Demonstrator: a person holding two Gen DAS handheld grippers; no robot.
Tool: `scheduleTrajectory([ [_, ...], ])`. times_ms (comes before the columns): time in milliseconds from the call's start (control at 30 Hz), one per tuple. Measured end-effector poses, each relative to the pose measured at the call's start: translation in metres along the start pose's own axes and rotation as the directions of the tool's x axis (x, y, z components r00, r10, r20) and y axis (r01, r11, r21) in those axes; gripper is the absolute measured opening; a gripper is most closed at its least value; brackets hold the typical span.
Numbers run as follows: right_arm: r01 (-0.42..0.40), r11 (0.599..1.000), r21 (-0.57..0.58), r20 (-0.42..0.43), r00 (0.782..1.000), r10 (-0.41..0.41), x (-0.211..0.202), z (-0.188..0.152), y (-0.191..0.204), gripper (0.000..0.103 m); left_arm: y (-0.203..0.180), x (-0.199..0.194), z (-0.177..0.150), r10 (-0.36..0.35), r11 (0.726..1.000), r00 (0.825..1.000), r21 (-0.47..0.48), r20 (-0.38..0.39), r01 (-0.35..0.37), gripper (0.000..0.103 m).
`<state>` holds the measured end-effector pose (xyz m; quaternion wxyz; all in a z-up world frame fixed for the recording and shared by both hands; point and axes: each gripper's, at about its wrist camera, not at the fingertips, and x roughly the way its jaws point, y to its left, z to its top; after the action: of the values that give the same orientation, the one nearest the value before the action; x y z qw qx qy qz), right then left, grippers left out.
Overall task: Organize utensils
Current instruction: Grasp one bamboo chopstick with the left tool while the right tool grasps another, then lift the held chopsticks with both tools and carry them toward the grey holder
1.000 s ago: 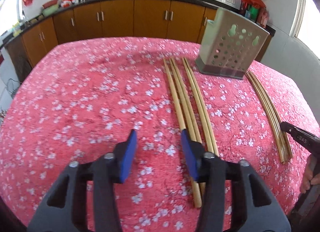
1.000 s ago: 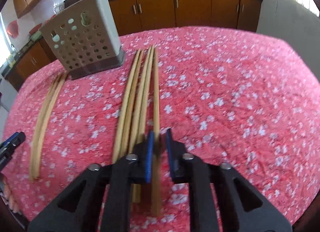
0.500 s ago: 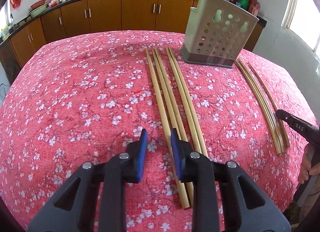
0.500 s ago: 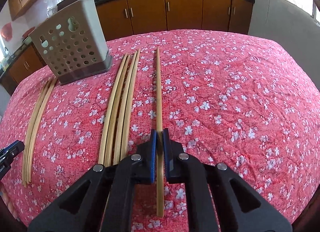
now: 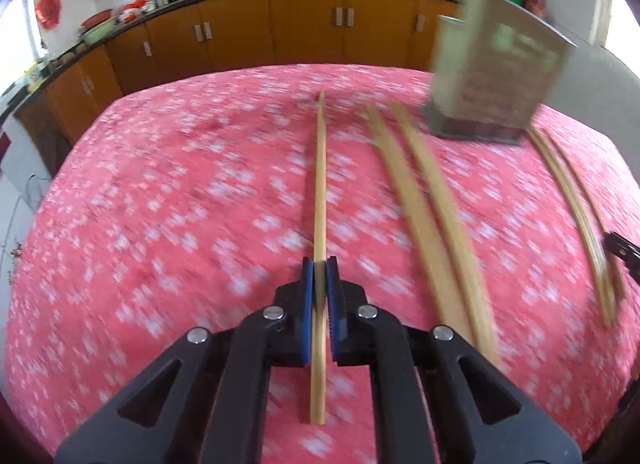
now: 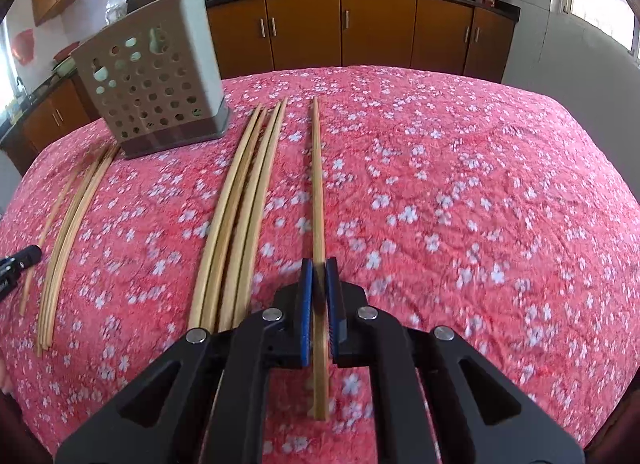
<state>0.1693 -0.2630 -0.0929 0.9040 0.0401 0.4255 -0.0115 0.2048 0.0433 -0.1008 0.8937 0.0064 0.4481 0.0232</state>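
In the blurred left wrist view, my left gripper [image 5: 319,264] has its jaws closing on a single wooden chopstick [image 5: 320,184], with the blue pads pressing its sides. The stick runs straight away over the pink floral cloth. In the right wrist view, my right gripper [image 6: 319,264] is shut on another chopstick [image 6: 317,184], which lies apart from a bundle of several chopsticks [image 6: 244,204] on its left. A perforated grey utensil holder [image 6: 152,92] stands upright at the far end of that bundle, and the left wrist view shows the holder [image 5: 496,80] at the back right.
More chopsticks [image 5: 424,200] lie right of the left gripper, with a further group [image 5: 576,208] near the table's right edge. Another thin bundle [image 6: 68,232] lies left of the holder. Orange cabinets [image 6: 344,32] line the wall behind the cloth-covered table [image 6: 480,184].
My left gripper's jaws went from wide apart to closed on one chopstick, which now sits apart from the others. The right gripper stayed shut on its chopstick, now clear of the bundle.
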Motion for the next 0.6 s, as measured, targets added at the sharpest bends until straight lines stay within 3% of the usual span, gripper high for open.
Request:
scheduleTrajectory([
  [267, 0.058, 0.995, 0.08, 0.005, 0.998, -0.058, 0.031, 0.039, -0.029, 0.008, 0.034, 0.02, 0.022, 0.03, 0.999, 0.999, -0.022, 0.03, -0.029, 0.012],
  [600, 0.064, 0.996, 0.06, 0.029, 0.997, -0.066, 0.023, 0.025, -0.026, 0.008, 0.04, 0.015, 0.015, 0.012, 0.999, 0.999, -0.033, 0.038, -0.011, 0.013],
])
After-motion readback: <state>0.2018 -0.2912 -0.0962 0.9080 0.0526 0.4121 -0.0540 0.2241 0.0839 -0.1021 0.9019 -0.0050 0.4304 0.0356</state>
